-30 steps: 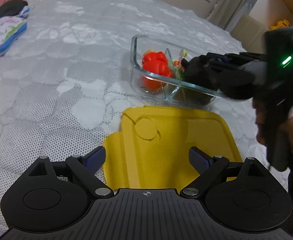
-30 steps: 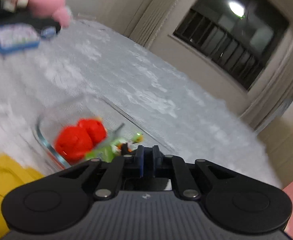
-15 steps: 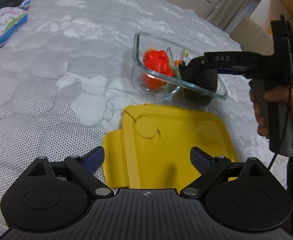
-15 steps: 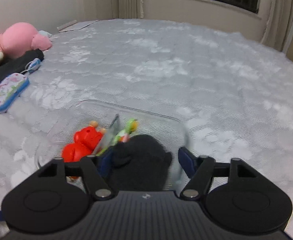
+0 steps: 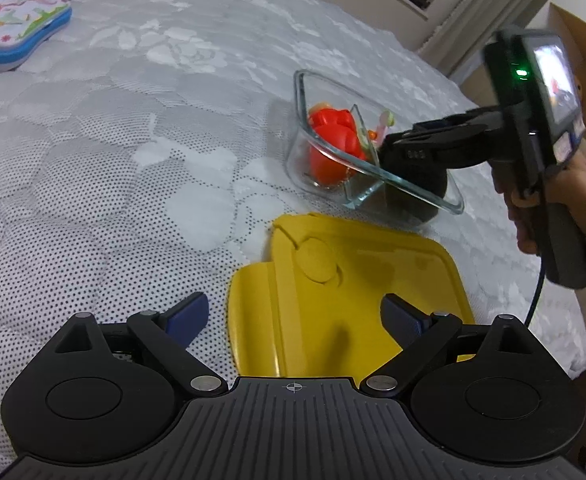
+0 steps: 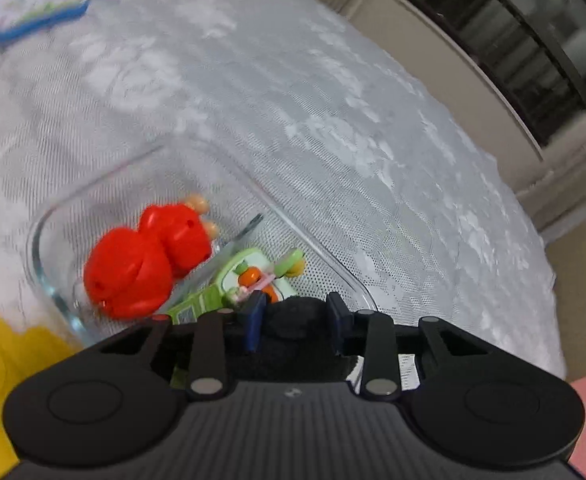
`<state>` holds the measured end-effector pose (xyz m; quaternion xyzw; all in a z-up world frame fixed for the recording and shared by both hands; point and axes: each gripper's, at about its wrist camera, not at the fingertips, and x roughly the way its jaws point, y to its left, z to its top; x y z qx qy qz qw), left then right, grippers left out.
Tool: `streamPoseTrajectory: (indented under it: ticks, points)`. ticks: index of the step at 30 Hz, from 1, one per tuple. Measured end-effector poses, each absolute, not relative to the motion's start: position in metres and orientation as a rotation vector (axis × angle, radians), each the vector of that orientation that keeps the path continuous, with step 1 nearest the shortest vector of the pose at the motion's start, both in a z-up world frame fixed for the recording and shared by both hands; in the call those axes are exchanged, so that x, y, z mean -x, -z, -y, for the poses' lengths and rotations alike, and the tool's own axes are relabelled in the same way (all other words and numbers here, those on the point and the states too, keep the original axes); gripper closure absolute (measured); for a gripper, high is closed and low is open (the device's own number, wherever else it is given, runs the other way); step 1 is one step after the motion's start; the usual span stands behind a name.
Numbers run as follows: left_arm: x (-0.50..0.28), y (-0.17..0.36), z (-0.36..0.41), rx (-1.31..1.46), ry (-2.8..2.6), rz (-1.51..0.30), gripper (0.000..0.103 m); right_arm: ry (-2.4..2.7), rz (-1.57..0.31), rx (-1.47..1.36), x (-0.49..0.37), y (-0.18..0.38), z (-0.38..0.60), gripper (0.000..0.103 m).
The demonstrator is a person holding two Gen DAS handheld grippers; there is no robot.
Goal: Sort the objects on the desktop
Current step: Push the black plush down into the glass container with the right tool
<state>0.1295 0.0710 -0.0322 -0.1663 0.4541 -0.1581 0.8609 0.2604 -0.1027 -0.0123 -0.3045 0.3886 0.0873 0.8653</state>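
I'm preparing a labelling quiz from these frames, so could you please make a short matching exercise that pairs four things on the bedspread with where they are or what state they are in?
Things:
1. red toy
2. yellow lid
3. black soft object
4. left gripper

Places or states:
A. lying flat on the bedspread, beside the glass container
B. open, holding nothing
C. in the container's compartment farther from the right gripper
D. between the right gripper's fingers, in the container's nearer compartment

Pairs: 1-C, 2-A, 3-D, 4-B
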Motion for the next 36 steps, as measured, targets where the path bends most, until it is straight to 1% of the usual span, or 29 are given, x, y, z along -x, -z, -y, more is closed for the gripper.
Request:
streamPoseTrajectory:
  ticks: [1, 2, 4, 5, 6, 7, 8, 9, 11, 14, 18, 19, 20, 22, 23, 24, 27, 30, 35, 36]
  points:
    - [-0.13, 0.032, -0.072, 0.354, 0.333, -0.951, 0.007, -0.2, -0.808, 0.607, -0.259, 0.008, 0.106, 0.059]
    - [-0.13, 0.033, -0.073, 0.359, 0.334, -0.951, 0.007, -0.236, -0.803, 0.565, -0.255, -0.001, 0.11, 0.054]
    - [-0.132, 0.033, -0.075, 0.374, 0.331, -0.952, 0.006, -0.271, -0.772, 0.472, -0.248, -0.019, 0.119, 0.053]
    - [-0.133, 0.033, -0.075, 0.379, 0.328, -0.952, 0.006, -0.275, -0.774, 0.418, -0.246, -0.029, 0.123, 0.056]
    - [-0.133, 0.033, -0.075, 0.381, 0.326, -0.952, 0.006, -0.273, -0.819, 0.385, -0.248, -0.03, 0.125, 0.067]
    - [-0.133, 0.032, -0.074, 0.382, 0.324, -0.951, 0.006, -0.271, -0.863, 0.352, -0.251, -0.031, 0.127, 0.075]
    - [-0.133, 0.032, -0.074, 0.379, 0.324, -0.95, 0.006, -0.268, -0.907, 0.318, -0.253, -0.032, 0.129, 0.087]
    - [-0.132, 0.032, -0.073, 0.377, 0.324, -0.949, 0.006, -0.265, -0.949, 0.286, -0.256, -0.033, 0.131, 0.088]
    - [-0.13, 0.031, -0.073, 0.374, 0.325, -0.949, 0.006, -0.235, -0.943, 0.306, -0.257, -0.026, 0.13, 0.088]
    - [-0.129, 0.031, -0.073, 0.375, 0.318, -0.954, 0.006, -0.212, -0.939, 0.25, -0.261, -0.021, 0.131, 0.087]
    - [-0.126, 0.027, -0.072, 0.373, 0.31, -0.957, 0.006, -0.284, -0.944, 0.185, -0.258, -0.027, 0.139, 0.085]
    - [-0.125, 0.026, -0.072, 0.372, 0.307, -0.958, 0.006, -0.312, -0.933, 0.153, -0.255, -0.033, 0.145, 0.085]
    - [-0.124, 0.025, -0.073, 0.373, 0.302, -0.959, 0.006, -0.312, -0.901, 0.116, -0.247, -0.041, 0.153, 0.083]
    - [-0.123, 0.025, -0.076, 0.385, 0.285, -0.966, 0.005, -0.278, -0.804, 0.04, -0.237, -0.056, 0.175, 0.071]
    - [-0.123, 0.025, -0.077, 0.397, 0.279, -0.971, 0.005, -0.25, -0.774, 0.014, -0.233, -0.062, 0.186, 0.056]
    - [-0.123, 0.026, -0.079, 0.41, 0.275, -0.977, 0.005, -0.239, -0.76, 0.006, -0.23, -0.065, 0.195, 0.046]
    - [-0.123, 0.026, -0.08, 0.445, 0.273, -0.983, 0.005, -0.229, -0.773, 0.002, -0.227, -0.063, 0.215, 0.046]
    - [-0.123, 0.025, -0.076, 0.439, 0.275, -0.985, 0.005, -0.249, -0.801, 0.017, -0.229, -0.052, 0.214, 0.047]
    - [-0.12, 0.025, -0.074, 0.42, 0.303, -0.981, 0.005, -0.264, -0.767, 0.083, -0.249, -0.046, 0.184, 0.048]
    - [-0.12, 0.026, -0.076, 0.423, 0.309, -0.979, 0.005, -0.266, -0.788, 0.088, -0.258, -0.045, 0.176, 0.049]
